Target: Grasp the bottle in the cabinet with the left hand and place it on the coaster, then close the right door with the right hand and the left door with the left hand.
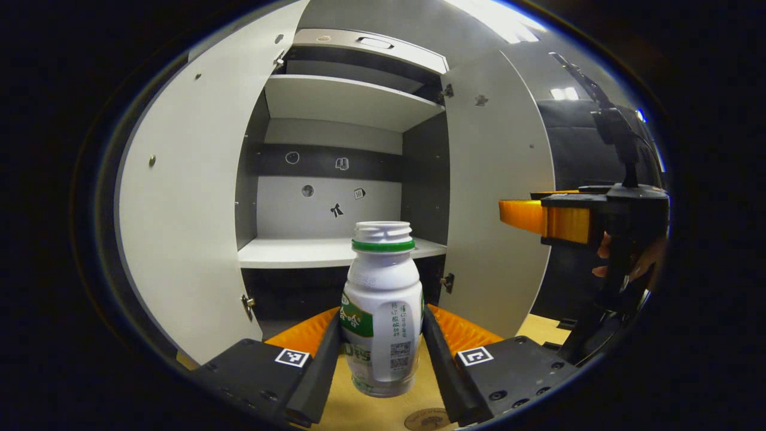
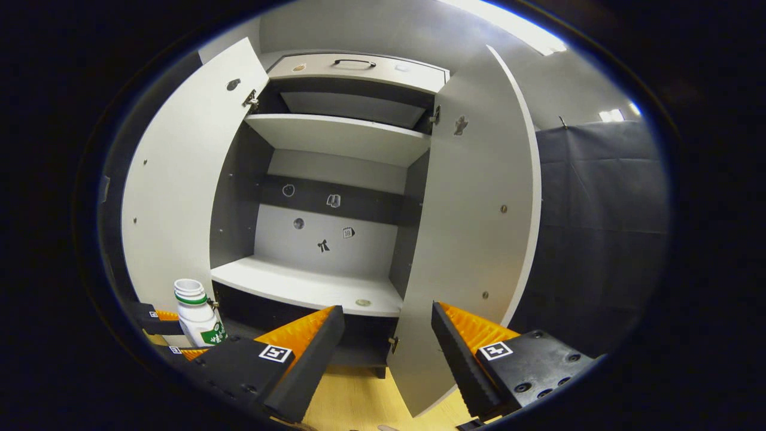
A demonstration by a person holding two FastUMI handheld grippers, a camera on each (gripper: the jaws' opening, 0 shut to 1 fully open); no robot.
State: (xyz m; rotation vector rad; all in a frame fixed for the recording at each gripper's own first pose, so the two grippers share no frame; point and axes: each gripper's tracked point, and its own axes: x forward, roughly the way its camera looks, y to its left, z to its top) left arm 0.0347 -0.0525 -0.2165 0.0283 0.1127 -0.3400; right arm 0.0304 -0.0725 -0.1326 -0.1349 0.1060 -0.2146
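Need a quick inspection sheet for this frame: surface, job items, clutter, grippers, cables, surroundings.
Surface: light wooden tabletop in front of the cabinet.
Job's things: bottle, white with a green band, no cap, upright, out of the cabinet. Coaster lies on the table just below it; contact cannot be told. Left door and right door both open.
Clutter: a small round object on the lower shelf.
Grippers: left gripper shut on the bottle; right gripper open, empty, facing the right door.
Cables: nothing seen.
Surroundings: dark cloth wall, ceiling lights.
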